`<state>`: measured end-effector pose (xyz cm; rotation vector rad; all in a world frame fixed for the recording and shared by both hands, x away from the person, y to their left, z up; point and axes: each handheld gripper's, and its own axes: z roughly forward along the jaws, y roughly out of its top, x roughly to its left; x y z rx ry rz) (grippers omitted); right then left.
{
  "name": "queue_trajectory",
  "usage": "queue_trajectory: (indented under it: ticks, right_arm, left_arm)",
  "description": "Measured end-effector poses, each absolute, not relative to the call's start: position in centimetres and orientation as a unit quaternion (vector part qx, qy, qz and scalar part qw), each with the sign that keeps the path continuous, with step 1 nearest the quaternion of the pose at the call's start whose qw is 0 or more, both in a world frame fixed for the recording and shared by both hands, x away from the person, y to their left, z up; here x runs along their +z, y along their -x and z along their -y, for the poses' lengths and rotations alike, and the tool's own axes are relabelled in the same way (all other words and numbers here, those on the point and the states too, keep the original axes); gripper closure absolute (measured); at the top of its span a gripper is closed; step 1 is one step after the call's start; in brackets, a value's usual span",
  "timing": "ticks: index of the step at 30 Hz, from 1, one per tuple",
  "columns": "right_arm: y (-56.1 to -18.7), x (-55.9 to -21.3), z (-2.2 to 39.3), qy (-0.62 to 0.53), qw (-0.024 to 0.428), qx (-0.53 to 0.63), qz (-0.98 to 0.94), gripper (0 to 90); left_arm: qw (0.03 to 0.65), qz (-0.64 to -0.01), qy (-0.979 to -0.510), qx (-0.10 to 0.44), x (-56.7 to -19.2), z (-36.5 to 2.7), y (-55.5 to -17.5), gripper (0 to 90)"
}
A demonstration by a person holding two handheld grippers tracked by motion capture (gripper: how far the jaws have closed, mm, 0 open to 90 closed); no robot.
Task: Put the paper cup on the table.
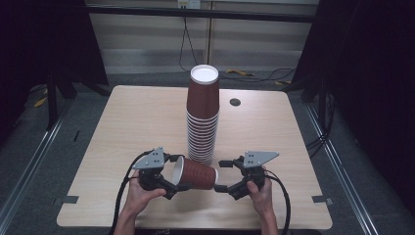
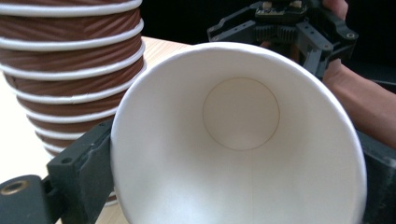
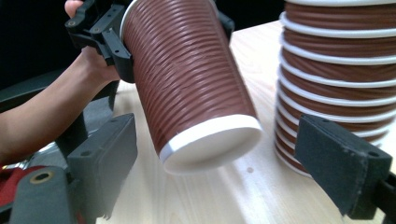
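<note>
Left claw (image 1: 172, 180) clamps the light, crushable paper cup (image 1: 196, 173) at its wide rim; right claw (image 1: 224, 176) gapes wide around its stiffer base, not touching.

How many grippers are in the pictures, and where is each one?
2. The left gripper is at the near left of the table, shut on the single paper cup; the right gripper is at the near right, open around the cup's base.

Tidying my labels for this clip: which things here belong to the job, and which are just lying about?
In the job:
- brown paper cup, held by left gripper
- stack of cups
- right gripper, open at the cup's base

Lying about:
- yellow-tipped cables on the floor
- table's round hole cover
</note>
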<state>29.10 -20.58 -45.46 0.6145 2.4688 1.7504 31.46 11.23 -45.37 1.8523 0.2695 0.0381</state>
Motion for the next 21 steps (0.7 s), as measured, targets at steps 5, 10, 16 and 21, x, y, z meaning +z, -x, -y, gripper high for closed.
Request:
queue_trajectory:
  ticks: [5, 10, 16, 21]
  right_arm:
    - [-28.9, -45.6, 21.3, -0.21, 0.048, 0.585, -0.782, 13.0]
    - [-28.5, -45.8, 22.0, -0.239, 0.087, 0.594, -0.763, 13.0]
    - [-28.4, -45.9, 22.2, -0.258, 0.107, 0.59, -0.757, 13.0]
    - [-28.3, -46.1, 22.4, -0.281, 0.144, 0.585, -0.747, 13.0]
  left_arm:
    - [0.58, -0.128, -0.804, 0.025, -45.5, -11.9, -31.5, 6.2]
    - [0.576, -0.146, -0.804, 0.03, -45.5, -12.8, -31.7, 6.2]
    - [0.561, -0.157, -0.812, 0.045, -45.2, -13.9, -31.8, 6.0]
    - [0.548, -0.168, -0.818, 0.052, -45.1, -14.7, -31.9, 6.0]
